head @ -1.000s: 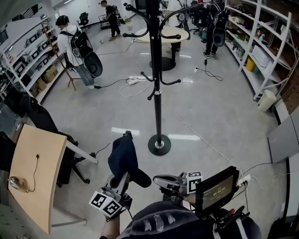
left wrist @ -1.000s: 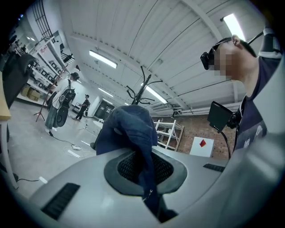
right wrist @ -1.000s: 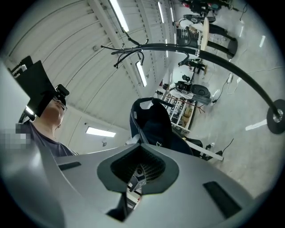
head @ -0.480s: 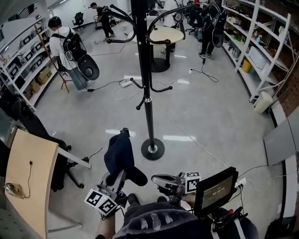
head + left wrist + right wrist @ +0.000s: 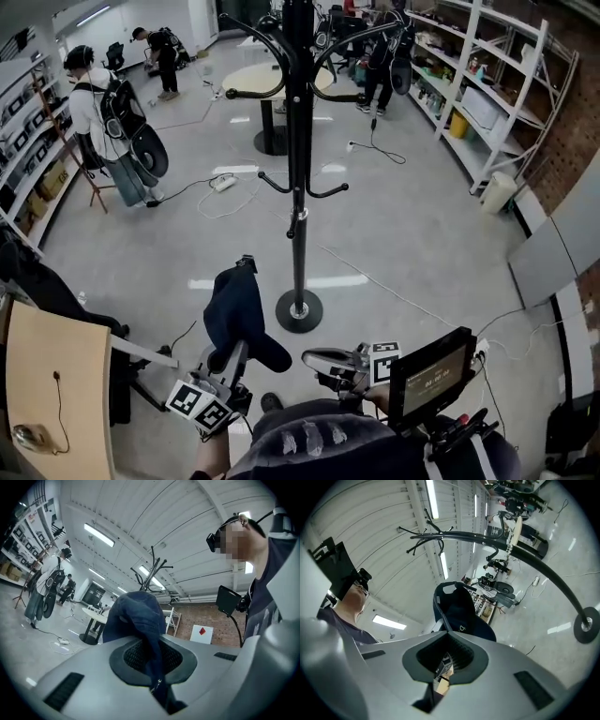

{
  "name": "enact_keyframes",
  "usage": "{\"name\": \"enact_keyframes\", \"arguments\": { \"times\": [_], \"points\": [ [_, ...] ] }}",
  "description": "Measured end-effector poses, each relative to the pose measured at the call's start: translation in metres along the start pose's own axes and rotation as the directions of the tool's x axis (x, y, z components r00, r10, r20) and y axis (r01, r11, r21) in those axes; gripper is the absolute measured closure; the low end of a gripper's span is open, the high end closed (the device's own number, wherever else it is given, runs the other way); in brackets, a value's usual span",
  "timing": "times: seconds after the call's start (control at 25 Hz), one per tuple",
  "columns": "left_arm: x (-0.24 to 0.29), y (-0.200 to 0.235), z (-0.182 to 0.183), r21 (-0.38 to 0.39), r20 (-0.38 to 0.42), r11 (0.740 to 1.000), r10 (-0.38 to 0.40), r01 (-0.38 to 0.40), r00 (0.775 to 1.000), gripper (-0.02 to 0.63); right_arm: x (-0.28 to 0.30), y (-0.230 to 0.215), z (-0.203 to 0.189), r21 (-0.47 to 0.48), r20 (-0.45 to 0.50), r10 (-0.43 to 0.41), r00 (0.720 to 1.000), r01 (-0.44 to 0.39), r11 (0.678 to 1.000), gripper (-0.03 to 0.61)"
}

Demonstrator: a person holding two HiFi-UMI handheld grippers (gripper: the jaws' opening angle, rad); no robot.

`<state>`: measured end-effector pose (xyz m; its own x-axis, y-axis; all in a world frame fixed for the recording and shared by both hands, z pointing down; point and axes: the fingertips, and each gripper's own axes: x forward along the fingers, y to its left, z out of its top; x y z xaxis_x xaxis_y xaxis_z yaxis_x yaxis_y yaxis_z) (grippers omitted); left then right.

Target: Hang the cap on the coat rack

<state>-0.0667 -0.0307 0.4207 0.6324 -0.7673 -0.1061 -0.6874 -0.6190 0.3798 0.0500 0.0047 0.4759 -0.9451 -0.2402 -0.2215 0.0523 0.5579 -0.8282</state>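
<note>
A dark navy cap (image 5: 239, 314) stands up from my left gripper (image 5: 234, 352), which is shut on its lower edge. In the left gripper view the cap's fabric (image 5: 136, 616) runs down between the closed jaws of the left gripper (image 5: 152, 663). The black coat rack (image 5: 298, 187) stands on its round base (image 5: 299, 310) just beyond and right of the cap, its hooks overhead. My right gripper (image 5: 311, 358) lies low, pointing left toward the cap, shut and holding nothing. The right gripper view shows the cap (image 5: 459, 609) past the right gripper (image 5: 445, 637) and the rack pole (image 5: 525, 555).
A wooden desk (image 5: 52, 384) and a black chair (image 5: 56, 291) stand at the left. People with backpacks (image 5: 108, 122) are at the back left, near a round table (image 5: 272, 84). Shelving (image 5: 487, 103) lines the right wall. Cables (image 5: 225, 183) lie on the floor.
The coat rack's base has come nearer and a little left in the head view. The cap stays in the left gripper; both grippers keep their places.
</note>
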Motion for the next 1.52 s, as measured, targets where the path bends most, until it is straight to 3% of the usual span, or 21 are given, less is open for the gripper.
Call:
{"name": "enact_keyframes", "arguments": {
  "times": [0.36,0.88,1.12,1.52],
  "points": [
    [-0.039,0.080,0.040,0.015,0.016,0.996,-0.086,0.085,0.996,0.594,0.094,-0.015,-0.017,-0.014,0.018,-0.065,0.998,0.065,0.998,0.574],
    [-0.057,0.130,0.046,-0.024,0.031,0.995,-0.092,0.093,0.995,0.594,0.139,-0.030,-0.027,-0.027,-0.015,-0.146,0.989,0.145,0.989,0.574],
    [-0.042,0.130,0.063,0.046,0.037,0.994,-0.099,0.097,0.994,0.594,0.146,-0.038,-0.015,-0.020,-0.002,-0.094,0.996,0.094,0.995,0.574],
    [0.022,0.122,0.093,0.152,0.024,0.987,-0.053,0.049,0.998,0.594,0.126,-0.046,0.050,-0.038,0.045,0.025,0.999,-0.024,0.999,0.574]
  ]
}}
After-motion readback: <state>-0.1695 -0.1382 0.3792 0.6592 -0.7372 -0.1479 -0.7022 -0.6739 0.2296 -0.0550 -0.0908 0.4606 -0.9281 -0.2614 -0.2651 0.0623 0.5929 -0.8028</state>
